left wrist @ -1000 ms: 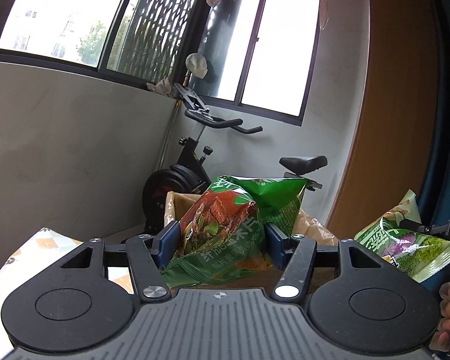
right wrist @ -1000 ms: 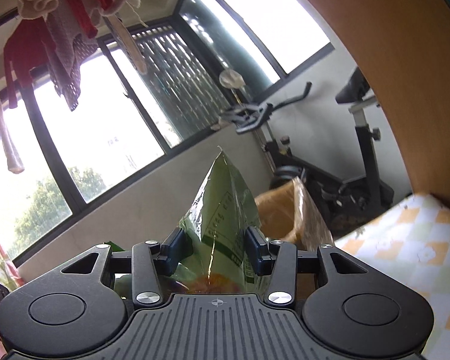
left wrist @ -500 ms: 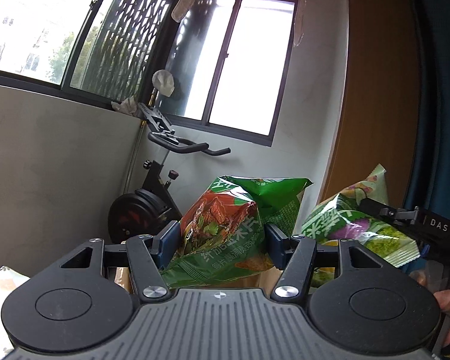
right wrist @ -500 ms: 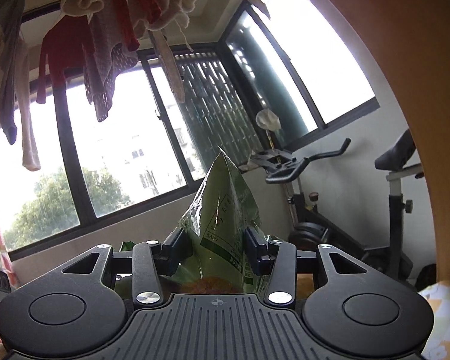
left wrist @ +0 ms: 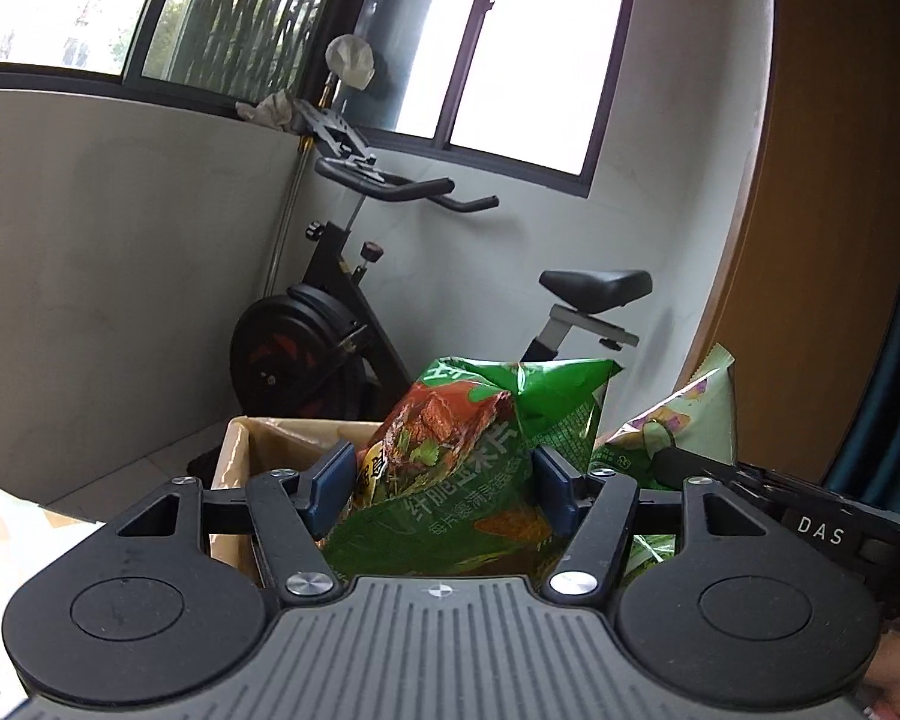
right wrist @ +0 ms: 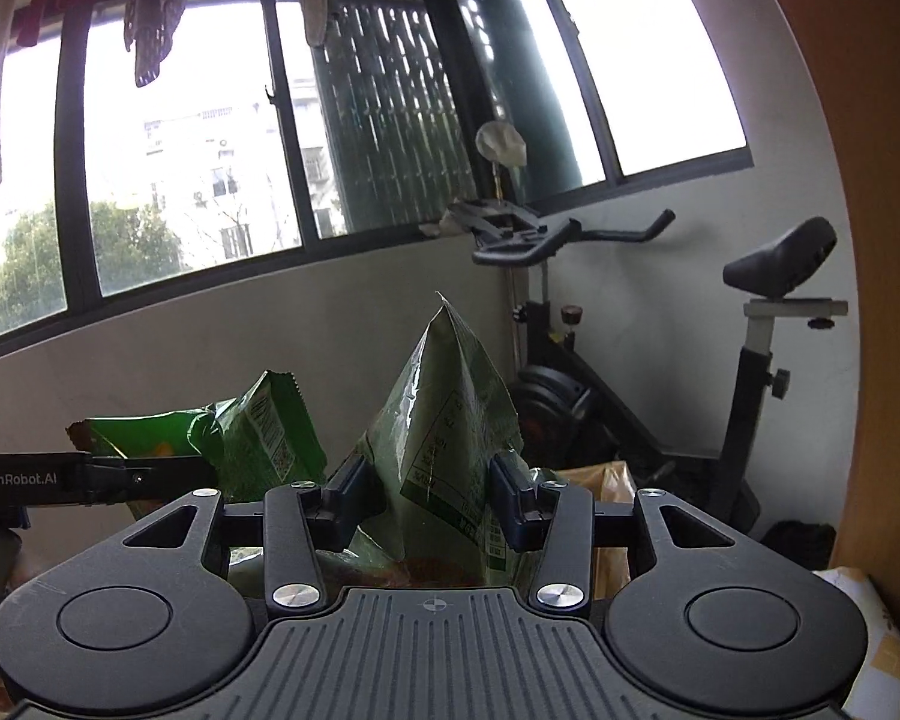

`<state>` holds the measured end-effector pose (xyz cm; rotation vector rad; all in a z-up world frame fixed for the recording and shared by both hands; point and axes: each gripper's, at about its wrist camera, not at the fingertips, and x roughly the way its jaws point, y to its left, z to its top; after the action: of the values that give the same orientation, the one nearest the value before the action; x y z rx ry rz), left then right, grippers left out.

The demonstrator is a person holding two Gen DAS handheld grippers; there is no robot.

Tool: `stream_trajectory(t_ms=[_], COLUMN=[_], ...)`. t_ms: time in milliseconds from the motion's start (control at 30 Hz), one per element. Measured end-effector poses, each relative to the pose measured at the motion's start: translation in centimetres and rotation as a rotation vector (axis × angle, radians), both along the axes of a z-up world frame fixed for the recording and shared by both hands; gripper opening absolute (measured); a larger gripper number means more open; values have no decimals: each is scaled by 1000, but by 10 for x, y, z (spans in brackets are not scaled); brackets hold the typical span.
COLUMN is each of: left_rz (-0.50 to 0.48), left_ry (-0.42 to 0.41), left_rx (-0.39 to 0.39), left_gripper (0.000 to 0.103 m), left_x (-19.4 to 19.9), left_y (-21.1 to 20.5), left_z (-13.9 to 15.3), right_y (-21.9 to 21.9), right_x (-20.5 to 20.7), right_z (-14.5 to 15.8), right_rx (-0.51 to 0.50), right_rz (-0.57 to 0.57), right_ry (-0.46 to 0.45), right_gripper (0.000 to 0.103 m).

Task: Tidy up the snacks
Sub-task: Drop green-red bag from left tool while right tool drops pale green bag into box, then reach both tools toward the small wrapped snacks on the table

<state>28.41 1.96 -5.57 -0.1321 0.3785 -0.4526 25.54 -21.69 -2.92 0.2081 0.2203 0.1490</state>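
Note:
My left gripper is shut on a green and red snack bag and holds it upright above an open cardboard box. My right gripper is shut on a pale green snack bag, also upright. In the left wrist view the pale green bag and the right gripper sit close on the right. In the right wrist view the green bag and the left gripper sit close on the left. Part of the box shows behind the pale bag.
An exercise bike stands against the grey wall behind the box; it also shows in the right wrist view. A wooden panel rises on the right. A patterned tablecloth shows at the lower left. Laundry hangs overhead.
Both grippers have tilted downward with their bags still held. The box has come into view under the left bag, and the two bags have moved closer together.

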Motion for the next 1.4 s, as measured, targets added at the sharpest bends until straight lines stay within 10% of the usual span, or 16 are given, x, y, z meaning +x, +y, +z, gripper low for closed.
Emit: stream_trajectory(t_ms=[100, 467, 800, 1400], left_rz=[23, 77, 100, 153], left_ry=[6, 24, 51, 242], left_rx=[1, 42, 67, 91], left_gripper=[88, 88, 88, 87], left_x=[-1, -32, -94, -143], left_y=[7, 41, 76, 74], left_z=[-1, 8, -8, -95], right_y=[0, -1, 28, 79], right_x=[-2, -43, -97, -139], right_z=[-4, 5, -16, -140], right_rx=[13, -6, -26, -112], right_rz=[-2, -84, -58, 61], right_ry=[7, -19, -16, 358], right_gripper=[47, 103, 103, 103])
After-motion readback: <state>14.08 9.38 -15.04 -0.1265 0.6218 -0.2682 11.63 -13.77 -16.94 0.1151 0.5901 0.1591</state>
